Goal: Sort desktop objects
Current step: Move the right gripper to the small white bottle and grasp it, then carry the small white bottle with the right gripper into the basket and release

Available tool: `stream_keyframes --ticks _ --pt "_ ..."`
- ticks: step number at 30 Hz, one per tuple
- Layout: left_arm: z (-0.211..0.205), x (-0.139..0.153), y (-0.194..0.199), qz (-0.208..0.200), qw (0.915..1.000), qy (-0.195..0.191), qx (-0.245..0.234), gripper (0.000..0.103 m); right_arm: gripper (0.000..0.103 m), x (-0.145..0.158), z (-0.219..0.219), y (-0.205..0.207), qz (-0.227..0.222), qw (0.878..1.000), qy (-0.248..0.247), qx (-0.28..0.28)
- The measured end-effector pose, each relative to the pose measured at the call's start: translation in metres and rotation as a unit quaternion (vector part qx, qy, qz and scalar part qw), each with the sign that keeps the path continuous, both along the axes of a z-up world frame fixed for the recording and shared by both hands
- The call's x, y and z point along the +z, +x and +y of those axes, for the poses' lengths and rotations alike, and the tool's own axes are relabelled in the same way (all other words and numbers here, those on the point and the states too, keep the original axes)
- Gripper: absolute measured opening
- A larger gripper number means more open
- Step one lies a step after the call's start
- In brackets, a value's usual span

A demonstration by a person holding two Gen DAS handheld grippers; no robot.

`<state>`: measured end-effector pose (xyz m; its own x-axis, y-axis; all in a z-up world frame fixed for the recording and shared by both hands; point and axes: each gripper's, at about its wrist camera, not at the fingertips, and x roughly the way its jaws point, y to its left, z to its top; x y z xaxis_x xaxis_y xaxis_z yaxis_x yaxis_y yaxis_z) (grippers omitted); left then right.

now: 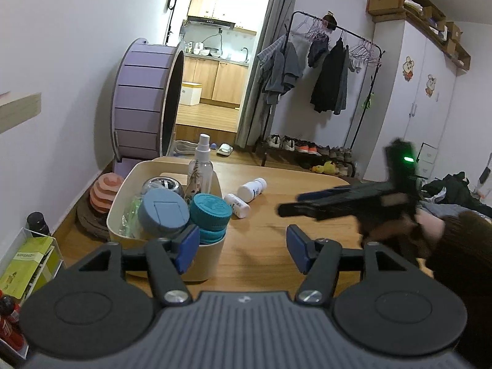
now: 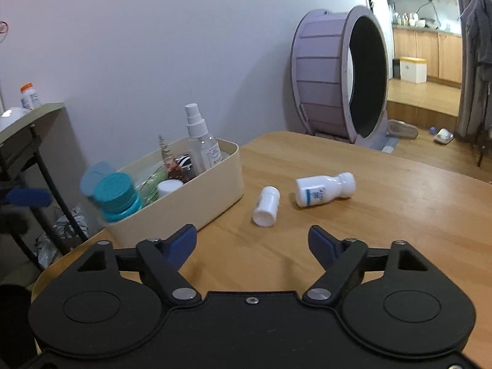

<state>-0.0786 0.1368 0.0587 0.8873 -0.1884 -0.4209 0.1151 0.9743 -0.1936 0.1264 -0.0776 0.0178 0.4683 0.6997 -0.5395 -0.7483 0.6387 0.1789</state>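
Table: a wooden table [image 2: 384, 215] carries a cream bin [image 2: 212, 190] near its left edge and two white bottles lying loose on the bare wood.
Bin contents: a clear spray bottle [image 2: 201, 143] stands upright at the far end; a teal-lidded jar [image 1: 210, 212] and a grey-blue lidded jar [image 1: 163, 212] sit at the near end, with a shiny metal ball [image 1: 161, 184] and some smaller, unclear items between.
Done so far: judging by the filled bin, most of the sorting looks finished.
Left to do: the small white bottle [image 2: 266, 206] lies on its side just beside the bin's long wall; the larger white bottle [image 2: 324, 189], with a blue label, lies on its side near it, further toward the table's middle. Both probably belong in the bin.
Left gripper [image 1: 241, 250]: empty, jaws apart, hovering over the near end of the bin and the table beside it.
Right gripper [image 2: 252, 247]: empty, jaws apart, aimed at the two loose bottles, the small one nearest its line.
Left view only: shows the right gripper from outside, blurred, held in a hand [image 1: 430, 226] over the table's right side, and the jar lids from above.
Right view only: shows the bin's long wall, both bottles clearly, and a white cap [image 2: 169, 186] inside the bin.
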Motion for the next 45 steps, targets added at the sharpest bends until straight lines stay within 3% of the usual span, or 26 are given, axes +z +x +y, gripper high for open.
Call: stream_keyframes --ticks 4,8,14,16,18,20,27,34,41,45 --pt "0.002 -0.003 -0.001 -0.002 1.0 -0.005 -0.005 0.061 0.073 -0.012 0.025 0.017 0.004 1.0 -0.014 -0.008" --pt "0.005 -0.004 -0.002 -0.001 1.0 -0.009 -0.004 0.061 0.058 -0.024 0.04 0.03 0.017 1.0 -0.022 -0.014" --pt "0.008 -0.004 -0.003 0.001 1.0 -0.007 0.0 0.061 0.057 -0.03 0.049 0.035 0.019 0.999 -0.028 -0.017" --pt "0.009 -0.004 -0.003 0.002 1.0 -0.008 0.002 0.061 0.05 -0.031 0.052 0.037 0.022 0.999 -0.033 -0.017" --pt "0.009 -0.004 -0.004 0.002 0.9999 -0.011 0.002 0.061 0.032 -0.033 0.054 0.039 0.032 0.999 -0.04 -0.016" --pt "0.01 -0.004 -0.005 0.002 0.9999 -0.013 0.002 0.061 0.028 -0.035 0.053 0.04 0.043 0.998 -0.043 -0.015" --pt "0.007 -0.002 -0.009 -0.003 0.9999 -0.016 -0.001 0.061 0.027 -0.021 0.025 0.02 0.038 0.999 -0.016 -0.024" --pt "0.009 0.001 -0.016 -0.011 0.9998 -0.018 0.003 0.061 0.026 0.019 0.004 -0.008 0.015 0.999 0.042 -0.006" --pt "0.017 0.006 -0.024 -0.02 0.9994 -0.023 0.015 0.061 0.026 0.059 0.034 -0.023 -0.011 0.995 0.084 0.054" --pt "0.021 0.008 -0.027 -0.022 0.9993 -0.024 0.021 0.061 0.027 0.063 0.063 -0.022 -0.009 0.993 0.085 0.086"
